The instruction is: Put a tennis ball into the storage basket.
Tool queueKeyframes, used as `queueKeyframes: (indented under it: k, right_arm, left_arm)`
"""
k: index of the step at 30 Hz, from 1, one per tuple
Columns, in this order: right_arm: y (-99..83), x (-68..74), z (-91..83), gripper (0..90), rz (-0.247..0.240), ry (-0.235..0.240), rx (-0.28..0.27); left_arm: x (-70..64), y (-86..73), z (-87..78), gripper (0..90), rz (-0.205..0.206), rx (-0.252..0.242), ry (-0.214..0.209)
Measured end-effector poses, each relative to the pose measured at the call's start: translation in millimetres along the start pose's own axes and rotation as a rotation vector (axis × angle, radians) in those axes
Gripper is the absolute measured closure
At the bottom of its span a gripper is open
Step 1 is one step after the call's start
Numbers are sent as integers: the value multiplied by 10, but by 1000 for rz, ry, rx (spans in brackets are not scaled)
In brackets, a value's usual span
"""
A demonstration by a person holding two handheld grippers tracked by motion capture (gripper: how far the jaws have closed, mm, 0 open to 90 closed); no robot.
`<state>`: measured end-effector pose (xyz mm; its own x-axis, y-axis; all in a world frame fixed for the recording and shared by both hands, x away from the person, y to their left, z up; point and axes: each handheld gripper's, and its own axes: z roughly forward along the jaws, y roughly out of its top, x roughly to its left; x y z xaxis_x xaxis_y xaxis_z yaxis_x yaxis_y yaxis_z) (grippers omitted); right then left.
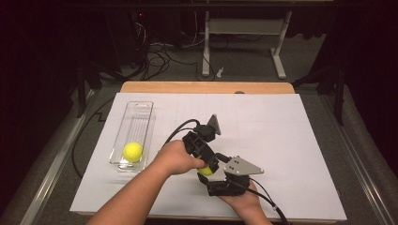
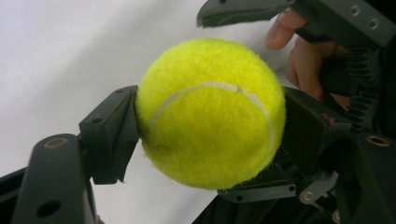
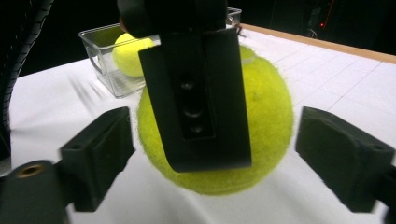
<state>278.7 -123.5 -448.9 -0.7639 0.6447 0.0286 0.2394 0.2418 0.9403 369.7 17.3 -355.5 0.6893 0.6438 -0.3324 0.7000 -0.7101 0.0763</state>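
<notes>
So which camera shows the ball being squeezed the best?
The left gripper view: the held tennis ball shows whole, pinched between that gripper's jaws. In the right gripper view a black jaw covers its middle. In the high view it's a small sliver beneath the left gripper.

2 tennis balls (image 1: 133,151) (image 1: 205,170), 1 clear bin (image 1: 137,116), 2 grippers (image 1: 206,157) (image 1: 217,183)

High view: fixed above the near table (image 1: 281,122) edge, facing forward and down. Left gripper view: close along its jaws onto the tennis ball (image 2: 210,114). Right gripper view: low, close, facing the same tennis ball, clear bin (image 3: 105,70) behind.
</notes>
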Motion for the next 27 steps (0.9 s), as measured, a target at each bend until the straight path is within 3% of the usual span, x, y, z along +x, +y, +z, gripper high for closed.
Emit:
queueKeyframes:
  k: [5,22,27]
  right_arm:
    - [-6,0,8,4,3,-10,8]
    - [-22,-52,-88,3,3,-7,0]
    - [-27,-128,-149,4,4,-37,0]
  left_arm:
    - [15,-11,-18,266,-2,3,6]
    - [166,-94,-88,266,-42,0,40]
    - [247,-152,-103,266,-61,-5,41]
